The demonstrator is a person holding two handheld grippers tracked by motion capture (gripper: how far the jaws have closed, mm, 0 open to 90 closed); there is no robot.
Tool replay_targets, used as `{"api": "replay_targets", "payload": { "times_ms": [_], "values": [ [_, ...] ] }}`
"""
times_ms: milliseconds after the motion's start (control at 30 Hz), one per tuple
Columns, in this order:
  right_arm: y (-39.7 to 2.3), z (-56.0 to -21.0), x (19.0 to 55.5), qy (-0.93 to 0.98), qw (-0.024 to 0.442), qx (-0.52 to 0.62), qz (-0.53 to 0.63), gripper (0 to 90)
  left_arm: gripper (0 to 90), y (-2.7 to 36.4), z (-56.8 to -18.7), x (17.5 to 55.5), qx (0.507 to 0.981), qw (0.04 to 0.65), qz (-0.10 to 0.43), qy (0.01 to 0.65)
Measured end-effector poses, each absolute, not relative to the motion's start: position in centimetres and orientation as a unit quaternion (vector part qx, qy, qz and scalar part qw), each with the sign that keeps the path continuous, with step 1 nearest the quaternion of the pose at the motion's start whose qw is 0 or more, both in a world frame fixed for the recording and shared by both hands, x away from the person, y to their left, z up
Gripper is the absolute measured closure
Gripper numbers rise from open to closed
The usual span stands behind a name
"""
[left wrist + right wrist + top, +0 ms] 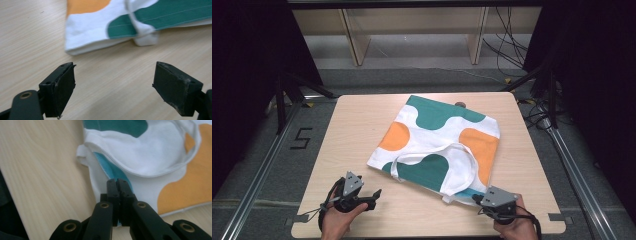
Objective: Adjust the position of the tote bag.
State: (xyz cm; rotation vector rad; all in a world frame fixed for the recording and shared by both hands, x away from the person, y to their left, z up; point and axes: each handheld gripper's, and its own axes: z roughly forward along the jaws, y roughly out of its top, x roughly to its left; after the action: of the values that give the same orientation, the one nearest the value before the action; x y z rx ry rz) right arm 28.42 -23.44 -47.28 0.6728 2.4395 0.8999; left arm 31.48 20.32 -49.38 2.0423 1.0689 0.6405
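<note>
Two claws come in at the near edge of your pale wooden table (362,125), one in each hand. Largest on the table is a flat cloth tote bag (437,135), white with green and orange blobs, lying slightly right of the middle and turned at an angle, its near corners pointing toward you. Its white handle (432,152) loops across the near half of the bag, resting on the cloth.

Your left claw (374,196) sits at the near left, above bare table, just short of the bag's near-left corner and not touching it. Its jaws stand wide apart with nothing between them; in the left gripper view the bag's folded white edge (85,48) lies beyond the two pads (65,86).

Your right claw (476,200) is at the near right, at the bag's near corner. Its jaws are pressed together, pad against pad, and in the right gripper view their tips (117,185) lie over the white and turquoise cloth at that corner (110,170). You cannot tell whether any cloth is pinched between them.
</note>
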Motion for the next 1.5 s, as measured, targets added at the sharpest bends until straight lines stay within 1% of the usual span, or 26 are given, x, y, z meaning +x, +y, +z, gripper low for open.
{"api": "replay_targets", "payload": {
  "times_ms": [33,67,167,300,367,533,633,700,733,767,800,833,867,900,933,967,1033,1133,1200,1233,1267,1300,1367,1400,1433,1500],
  "values": [
    [-24.9,-47.1,28.8,0.879,0.231,0.257,0.330,90.0,17.9,20.4,-49.3,31.7,0.802,0.348,0.246,0.419],
    [-25.3,-47.1,28.9,0.877,0.230,0.262,0.330,90.0,18.6,20.6,-49.4,32.2,0.807,0.337,0.248,0.417],
    [-26.3,-47.1,29.2,0.873,0.231,0.270,0.333,90.0,19.5,20.4,-49.7,33.0,0.807,0.333,0.253,0.418],
    [-27.5,-47.1,29.5,0.868,0.236,0.282,0.333,90.0,21.4,19.9,-50.4,34.5,0.824,0.307,0.253,0.403],
    [-28.0,-47.1,29.7,0.867,0.239,0.282,0.334,90.0,24.2,19.8,-50.6,34.9,0.826,0.303,0.256,0.400],
    [-28.2,-47.0,29.8,0.864,0.238,0.289,0.337,89.9,25.1,19.6,-51.1,35.8,0.828,0.313,0.244,0.396],
    [-28.2,-47.0,29.8,0.863,0.236,0.292,0.337,89.8,27.9,19.5,-51.1,36.1,0.828,0.316,0.245,0.393],
    [-28.1,-47.1,29.8,0.864,0.234,0.291,0.338,88.6,31.2,19.4,-51.0,36.3,0.827,0.325,0.249,0.386],
    [-28.1,-47.2,29.8,0.865,0.234,0.291,0.336,85.7,34.6,19.2,-50.8,36.5,0.825,0.338,0.256,0.374],
    [-28.1,-47.2,29.8,0.865,0.234,0.291,0.336,85.7,40.8,19.2,-50.8,36.5,0.825,0.338,0.256,0.374],
    [-27.9,-47.3,29.8,0.868,0.240,0.290,0.324,77.7,46.2,18.9,-50.7,36.5,0.825,0.350,0.263,0.357],
    [-27.7,-47.5,29.8,0.873,0.235,0.287,0.317,74.4,51.0,18.9,-50.7,36.5,0.825,0.350,0.263,0.357],
    [-27.6,-47.7,29.8,0.876,0.236,0.285,0.309,72.0,56.9,18.6,-50.5,36.5,0.824,0.356,0.275,0.344],
    [-27.4,-47.9,29.7,0.879,0.240,0.281,0.300,69.6,59.4,18.6,-50.5,36.5,0.824,0.356,0.275,0.344],
    [-27.2,-48.0,29.7,0.885,0.236,0.279,0.289,67.2,63.3,18.2,-50.3,36.5,0.812,0.374,0.293,0.340],
    [-27.0,-48.2,29.6,0.889,0.230,0.279,0.281,65.5,66.1,18.1,-50.1,36.5,0.815,0.369,0.300,0.332],
    [-26.8,-48.4,29.4,0.891,0.238,0.280,0.268,63.6,72.2,18.1,-50.0,36.6,0.818,0.365,0.306,0.322],
    [-26.8,-48.7,29.4,0.898,0.249,0.267,0.246,60.8,75.8,18.2,-50.0,36.6,0.816,0.374,0.292,0.330],
    [-26.8,-49.0,29.1,0.903,0.253,0.263,0.227,60.2,77.9,18.3,-49.8,36.4,0.824,0.361,0.288,0.328],
    [-26.9,-49.2,29.2,0.905,0.261,0.253,0.220,60.1,78.2,18.1,-49.9,36.3,0.822,0.365,0.284,0.333],
    [-27.0,-49.3,29.2,0.910,0.255,0.249,0.213,60.1,78.2,18.1,-49.8,36.2,0.826,0.360,0.288,0.324],
    [-27.1,-49.4,29.1,0.905,0.265,0.256,0.211,60.1,78.1,18.1,-49.7,36.1,0.837,0.347,0.281,0.316],
    [-27.3,-49.5,29.2,0.904,0.268,0.261,0.208,61.5,77.9,17.9,-49.8,35.9,0.840,0.347,0.280,0.309],
    [-27.6,-49.3,29.7,0.900,0.283,0.256,0.210,66.8,77.7,17.7,-49.8,35.5,0.845,0.344,0.284,0.296],
    [-27.6,-49.3,29.7,0.900,0.283,0.256,0.210,66.8,77.7,17.7,-49.8,35.5,0.845,0.344,0.284,0.296],
    [-28.0,-49.3,30.3,0.892,0.300,0.265,0.210,67.4,77.7,17.4,-49.8,35.2,0.850,0.340,0.280,0.289]
  ]
}}
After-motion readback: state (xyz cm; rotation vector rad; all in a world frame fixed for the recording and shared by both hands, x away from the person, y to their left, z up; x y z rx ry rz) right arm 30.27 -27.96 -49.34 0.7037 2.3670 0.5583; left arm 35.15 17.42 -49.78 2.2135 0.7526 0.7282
